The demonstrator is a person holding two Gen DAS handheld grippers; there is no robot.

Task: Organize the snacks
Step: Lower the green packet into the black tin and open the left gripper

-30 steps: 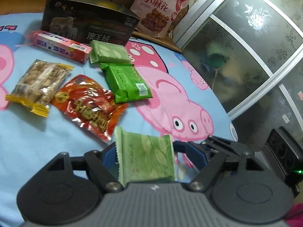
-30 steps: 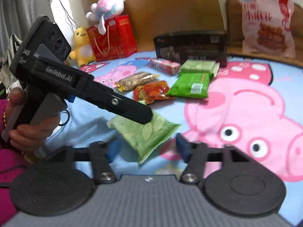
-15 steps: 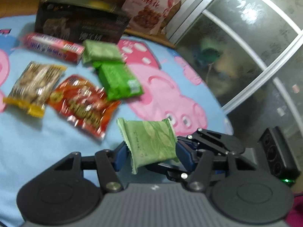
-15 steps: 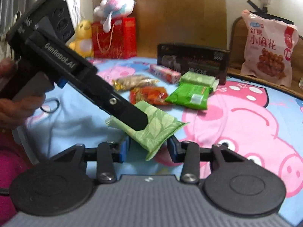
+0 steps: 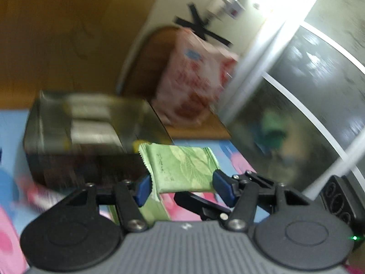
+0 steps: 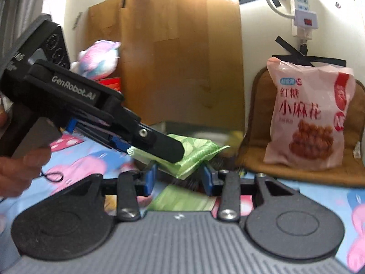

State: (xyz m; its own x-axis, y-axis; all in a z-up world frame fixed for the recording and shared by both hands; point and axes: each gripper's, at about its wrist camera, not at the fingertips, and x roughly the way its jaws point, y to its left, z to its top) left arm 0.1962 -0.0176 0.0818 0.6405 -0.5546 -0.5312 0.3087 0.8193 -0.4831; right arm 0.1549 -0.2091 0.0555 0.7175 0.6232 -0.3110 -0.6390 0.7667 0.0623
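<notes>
A light green leaf-print snack packet [image 5: 182, 169] is held up in the air between both grippers. My left gripper [image 5: 181, 188] is shut on it, its blue pads at the packet's two sides. In the right wrist view the packet [image 6: 194, 153] sits between my right gripper's [image 6: 179, 178] blue pads, which press its lower edge, with the left gripper's black finger lying over it. The open dark box [image 5: 86, 137] stands just behind the packet and is blurred.
A pink bag of fried twists [image 6: 310, 118] leans on a brown chair cushion [image 6: 303, 175] at the back right. Another green packet [image 6: 182, 198] lies on the pig-print cloth [image 6: 68, 169] below the grippers. A plush toy [image 6: 98, 61] and a wooden board [image 6: 182, 52] stand behind.
Both grippers have lifted the green packet off the cloth and carried it forward, close to the dark box. The right gripper's pads have closed in on the packet.
</notes>
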